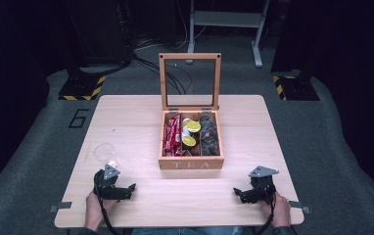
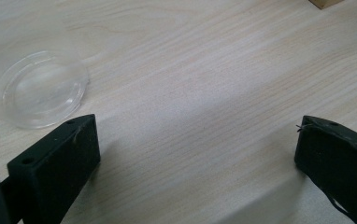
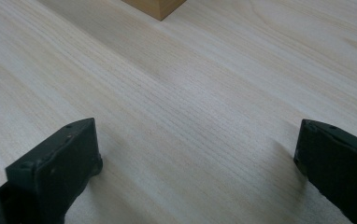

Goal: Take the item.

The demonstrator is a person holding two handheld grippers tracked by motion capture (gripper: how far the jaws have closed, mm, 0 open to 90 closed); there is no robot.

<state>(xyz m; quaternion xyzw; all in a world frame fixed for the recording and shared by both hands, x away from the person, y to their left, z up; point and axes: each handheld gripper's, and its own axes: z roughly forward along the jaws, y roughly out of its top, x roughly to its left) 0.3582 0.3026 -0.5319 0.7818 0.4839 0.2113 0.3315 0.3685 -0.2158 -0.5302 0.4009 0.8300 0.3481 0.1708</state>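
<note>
**Both grippers idle, wide open**

Left gripper (image 1: 118, 188) sits at the near left of the pale wooden table (image 1: 126, 117), jaws spread, nothing between them. Clear round plastic lid (image 2: 41, 88) lies flat just ahead of its left jaw, not touching. Right gripper (image 1: 247, 192) near right, jaws apart, empty. Open wooden tea box (image 1: 191, 164) at centre, between both.
</note>
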